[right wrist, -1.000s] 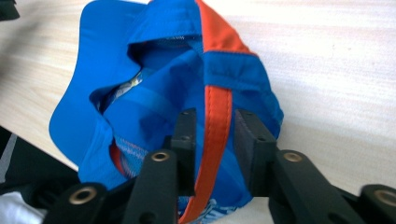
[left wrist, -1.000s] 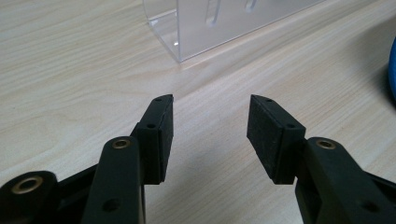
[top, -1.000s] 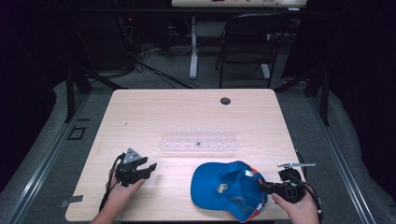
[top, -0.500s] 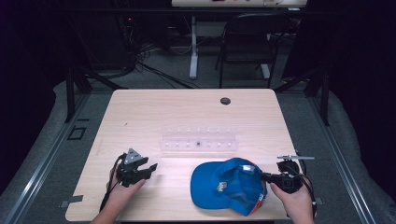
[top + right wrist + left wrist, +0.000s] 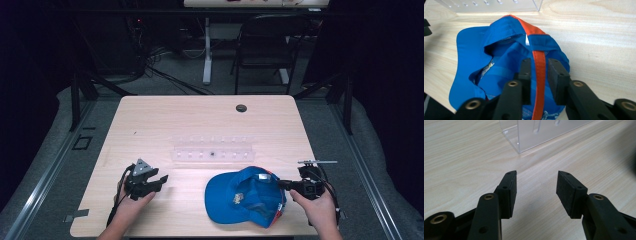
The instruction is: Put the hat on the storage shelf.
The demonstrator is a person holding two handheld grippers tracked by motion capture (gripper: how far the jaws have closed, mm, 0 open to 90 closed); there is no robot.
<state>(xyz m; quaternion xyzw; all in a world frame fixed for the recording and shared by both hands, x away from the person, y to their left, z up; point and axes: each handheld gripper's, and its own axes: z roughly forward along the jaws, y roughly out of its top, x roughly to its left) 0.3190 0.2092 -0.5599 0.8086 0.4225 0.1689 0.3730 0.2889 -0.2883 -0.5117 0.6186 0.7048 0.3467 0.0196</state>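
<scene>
The pale wood tabletop (image 5: 200, 125) carries everything, with a small dark round grommet (image 5: 241, 108) near its far edge at about 12 o'clock. Just past the middle lies a clear plastic rack (image 5: 212, 152), long and low, its row of small holes seen also in the right gripper view (image 5: 491, 5) and one corner of it in the left gripper view (image 5: 536, 132). At about 5 o'clock from the rack sits a blue cap (image 5: 247, 196), upturned, with its brim pointing toward 9 o'clock and an orange band (image 5: 539, 75) running across its rear edge. The right tongs (image 5: 539, 72) stand at the cap's 3 o'clock side, closed around that orange band, one jaw on either side. The left tongs (image 5: 536, 192) rest at about 8 o'clock from the rack, spread apart over bare wood with nothing between them.
</scene>
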